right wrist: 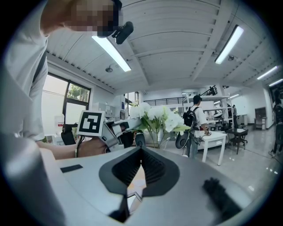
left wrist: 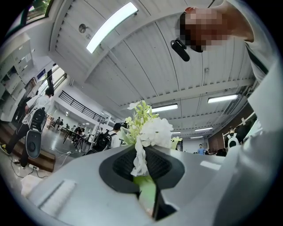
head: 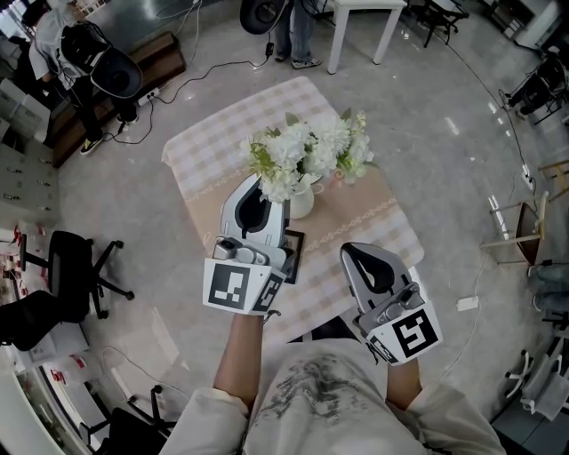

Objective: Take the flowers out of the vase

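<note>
A white vase [head: 302, 203] stands in the middle of a small table with a checked cloth [head: 213, 142], filled with white flowers [head: 311, 147] and green leaves. My left gripper [head: 267, 188] reaches into the near side of the bunch. In the left gripper view it [left wrist: 143, 161] is shut on the green stem of one white flower [left wrist: 152, 130], whose head rises above the jaws. My right gripper [head: 349, 250] hovers over the table's near right part, apart from the vase. Its jaws [right wrist: 140, 149] are shut with nothing between them. The bunch [right wrist: 157, 114] and the left gripper [right wrist: 126, 127] show ahead of it.
A dark flat item [head: 294, 246] lies on the cloth beside the left gripper. A white table [head: 360, 18] and a standing person are behind; an office chair [head: 76, 267] is at left, a wooden stool [head: 520, 231] at right. Cables run over the floor.
</note>
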Available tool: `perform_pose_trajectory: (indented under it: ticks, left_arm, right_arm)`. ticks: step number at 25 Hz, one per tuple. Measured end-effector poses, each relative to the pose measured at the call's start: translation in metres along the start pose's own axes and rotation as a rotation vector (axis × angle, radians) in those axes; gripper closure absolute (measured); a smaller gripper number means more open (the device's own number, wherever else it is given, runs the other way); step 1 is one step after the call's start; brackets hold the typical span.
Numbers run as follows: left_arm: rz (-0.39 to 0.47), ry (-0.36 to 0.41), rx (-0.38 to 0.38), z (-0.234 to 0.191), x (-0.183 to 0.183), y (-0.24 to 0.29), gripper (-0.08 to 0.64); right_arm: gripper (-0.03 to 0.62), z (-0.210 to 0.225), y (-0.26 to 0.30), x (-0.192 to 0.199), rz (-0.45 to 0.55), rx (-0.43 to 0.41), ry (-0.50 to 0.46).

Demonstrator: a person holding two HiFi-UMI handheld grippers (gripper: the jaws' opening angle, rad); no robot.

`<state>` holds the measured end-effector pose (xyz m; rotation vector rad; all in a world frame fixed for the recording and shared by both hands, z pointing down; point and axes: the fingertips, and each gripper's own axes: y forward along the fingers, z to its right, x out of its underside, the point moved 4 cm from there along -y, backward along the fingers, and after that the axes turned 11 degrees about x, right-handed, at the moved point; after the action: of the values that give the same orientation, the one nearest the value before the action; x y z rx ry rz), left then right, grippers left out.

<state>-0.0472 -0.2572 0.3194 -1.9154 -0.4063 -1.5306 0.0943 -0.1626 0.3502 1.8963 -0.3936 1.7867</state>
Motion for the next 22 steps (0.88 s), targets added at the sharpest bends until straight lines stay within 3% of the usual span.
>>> perform_pose_trajectory:
  ticks: [22]
  left_arm:
    - [0.094,0.024,0.026,0.009,-0.045,-0.004,0.517]
  right_arm:
    - [0.575,-0.005,-0.006,-0.006,0.02,-0.001,-0.013]
